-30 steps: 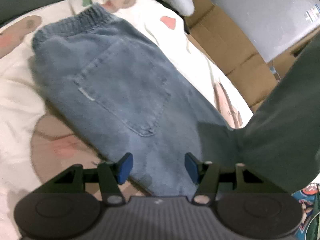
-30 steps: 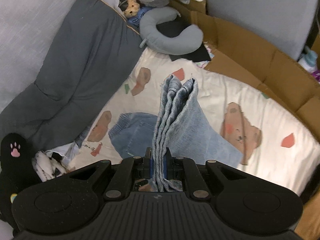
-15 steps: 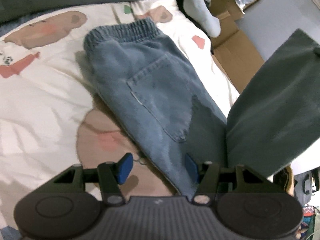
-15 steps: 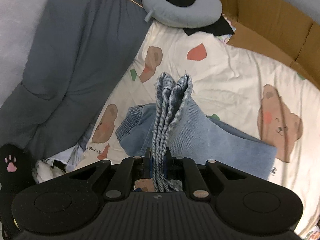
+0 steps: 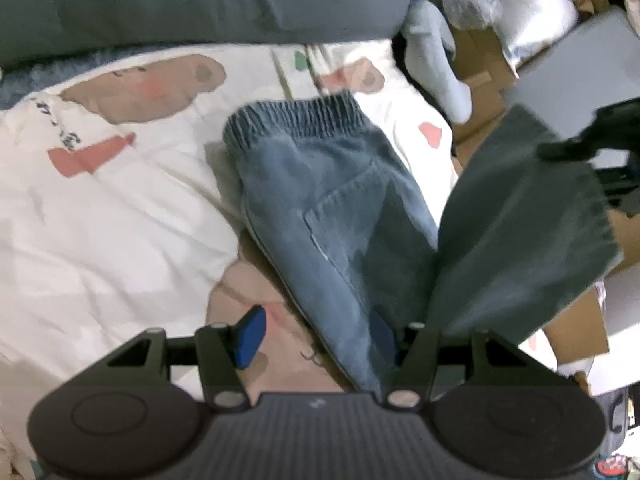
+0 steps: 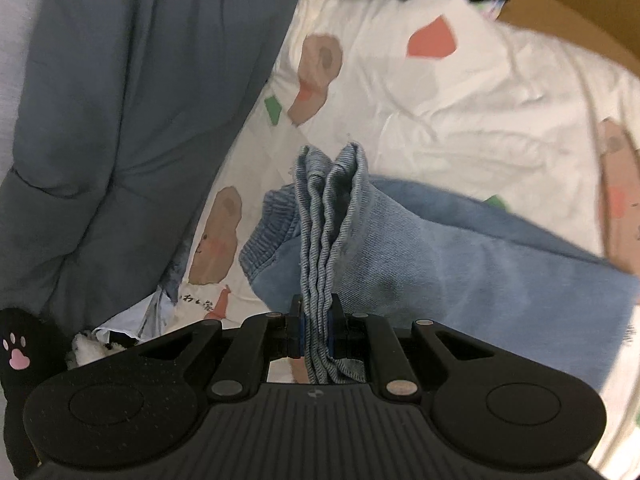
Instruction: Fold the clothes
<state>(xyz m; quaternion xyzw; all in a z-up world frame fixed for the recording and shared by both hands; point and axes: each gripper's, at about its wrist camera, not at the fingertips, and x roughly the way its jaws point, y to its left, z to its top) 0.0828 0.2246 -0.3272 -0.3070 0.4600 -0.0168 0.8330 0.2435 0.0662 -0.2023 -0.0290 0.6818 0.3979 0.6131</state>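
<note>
- Far left of the right wrist view: grey quilt [image 6: 120, 100] bunched along the edge of the bed, black plush paw with pink pads [image 6: 18, 350] tucked in the bottom corner.
- Moving in: white bedsheet [image 6: 460, 112] printed with brown bears and red and green shapes, creased but spread out.
- Centre: blue jeans [image 6: 440, 256] lying on the sheet, elastic waistband towards the quilt, legs running off to the right.
- Dead centre, low: right gripper [image 6: 316, 332] clamped tight on the bunched hem end of the jeans, layered denim standing straight up between the blue pads.
- Top right: brown cardboard [image 6: 568, 12] bordering the sheet.
- Over to the left wrist view, left side: same bear sheet [image 5: 120, 208], bare and wrinkled.
- Bottom centre: left gripper [image 5: 316, 334] hovering with jaws roughly half apart, gripping nothing; left blue pad [image 5: 251, 334] over the sheet, right pad at the edge of the denim.
- Middle: jeans [image 5: 320, 200] flat, back pocket up, ribbed waistband at the far end.
- Right: lifted leg section [image 5: 520, 232] hanging in shadow above the flat part, folded back towards the waistband, a dark gripper part at its top edge.
- Far right: grey neck pillow [image 5: 440, 60] and cardboard boxes [image 5: 480, 80] beyond the bed.
</note>
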